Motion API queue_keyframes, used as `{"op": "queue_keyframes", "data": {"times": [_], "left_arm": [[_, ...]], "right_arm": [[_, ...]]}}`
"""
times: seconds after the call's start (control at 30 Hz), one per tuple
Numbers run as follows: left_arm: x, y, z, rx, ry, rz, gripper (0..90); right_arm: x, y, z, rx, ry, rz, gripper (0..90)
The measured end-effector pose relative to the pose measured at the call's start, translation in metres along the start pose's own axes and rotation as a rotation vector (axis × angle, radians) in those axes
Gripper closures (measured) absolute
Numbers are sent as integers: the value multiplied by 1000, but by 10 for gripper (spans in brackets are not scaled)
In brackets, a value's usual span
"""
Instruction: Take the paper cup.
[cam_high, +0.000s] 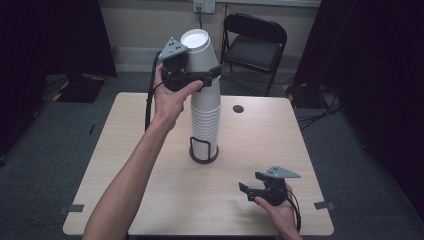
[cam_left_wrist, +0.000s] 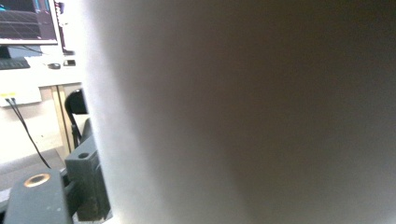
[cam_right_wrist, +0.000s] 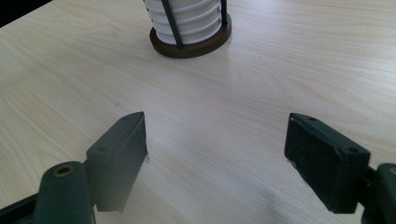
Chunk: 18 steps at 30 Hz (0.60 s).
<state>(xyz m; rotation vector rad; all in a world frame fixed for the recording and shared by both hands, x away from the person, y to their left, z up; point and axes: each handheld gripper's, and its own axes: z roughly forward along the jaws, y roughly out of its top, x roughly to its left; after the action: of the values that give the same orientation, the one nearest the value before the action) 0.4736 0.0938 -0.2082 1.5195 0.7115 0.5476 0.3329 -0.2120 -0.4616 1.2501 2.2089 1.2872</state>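
1. While the left gripper pinches the top white paper cup, that cup sits tilted at the top of the tall stack of white paper cups.
2. That stack stands in a round dark holder with wire bars in the middle of the light wooden table.
3. Near the front edge, the right gripper has its jaws spread wide with nothing between them.

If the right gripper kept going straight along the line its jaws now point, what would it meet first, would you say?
Most likely the dark round holder base under the stack of white cups. The right gripper is open, with bare table ahead of it; since it tilts downward, it might touch the tabletop first.
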Motion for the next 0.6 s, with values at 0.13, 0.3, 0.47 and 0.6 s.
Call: {"op": "queue_keyframes", "data": {"times": [0.13, 0.3, 0.47, 0.6], "left_arm": [[-1, 2, -3, -17, -11, -14, 125], [0, 4, -7, -29, -8, -17, 125], [-2, 5, -12, -56, -2, -17, 125], [-1, 8, -17, -69, -5, -19, 125]], "right_arm": [[0, 0, 1, 1, 4, -2, 209], [0, 0, 0, 1, 3, -3, 209], [0, 0, 1, 2, 3, -2, 209], [1, 0, 2, 6, 5, -2, 210]]}}
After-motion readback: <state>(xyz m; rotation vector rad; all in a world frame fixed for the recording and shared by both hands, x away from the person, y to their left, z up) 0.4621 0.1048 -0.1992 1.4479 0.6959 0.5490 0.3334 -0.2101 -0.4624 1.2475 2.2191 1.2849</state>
